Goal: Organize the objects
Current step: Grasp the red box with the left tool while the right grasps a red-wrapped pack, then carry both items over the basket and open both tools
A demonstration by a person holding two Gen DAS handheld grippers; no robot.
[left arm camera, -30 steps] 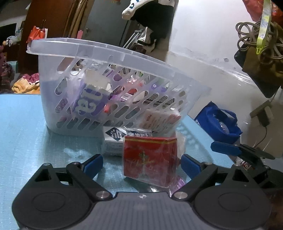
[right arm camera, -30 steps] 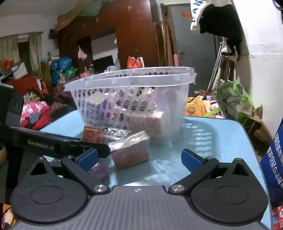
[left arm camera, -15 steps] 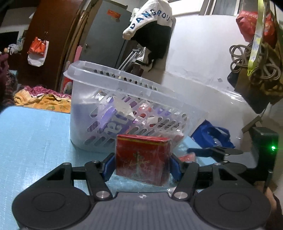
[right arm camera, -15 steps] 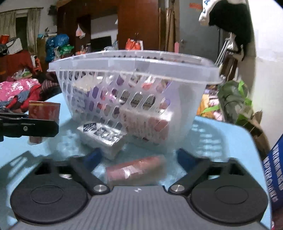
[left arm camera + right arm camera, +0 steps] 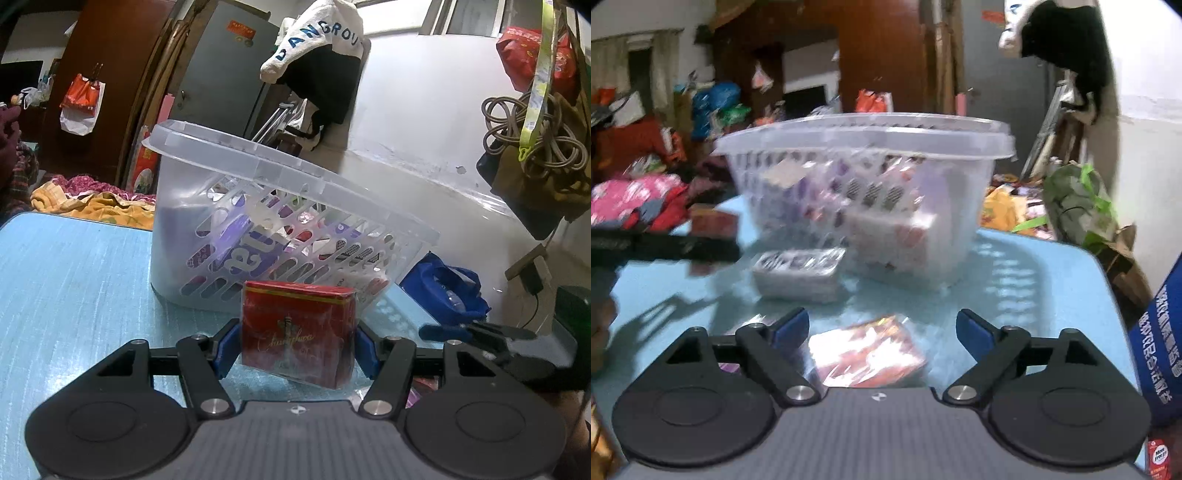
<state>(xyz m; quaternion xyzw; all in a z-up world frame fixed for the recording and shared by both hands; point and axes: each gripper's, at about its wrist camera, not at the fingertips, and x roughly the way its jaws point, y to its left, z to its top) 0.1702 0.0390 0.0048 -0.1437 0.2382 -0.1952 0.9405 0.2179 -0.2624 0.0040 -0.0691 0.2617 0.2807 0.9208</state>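
A red box point(image 5: 299, 332) stands upright between the blue pads of my left gripper point(image 5: 297, 347), which is shut on it just in front of the clear slotted basket point(image 5: 207, 147). The basket holds several packets. In the right wrist view my right gripper point(image 5: 882, 325) has its jaws opening; a flat red-and-white wrapped packet point(image 5: 866, 350) lies on the table between them, untouched by the pads. A silver box point(image 5: 799, 271) lies beside the basket point(image 5: 864, 136). The left gripper with the red box point(image 5: 714, 225) shows at the left.
The basket sits on a light blue table point(image 5: 74, 277). A blue bag point(image 5: 447, 291) lies beyond the table's right edge. A blue carton point(image 5: 1160, 332) stands at the right side of the right wrist view. Clothes and bags crowd the room behind.
My left gripper shut on the red box and drew it back from the basket. My right gripper narrowed around the wrapped packet, then widened again, and the packet now lies flat.
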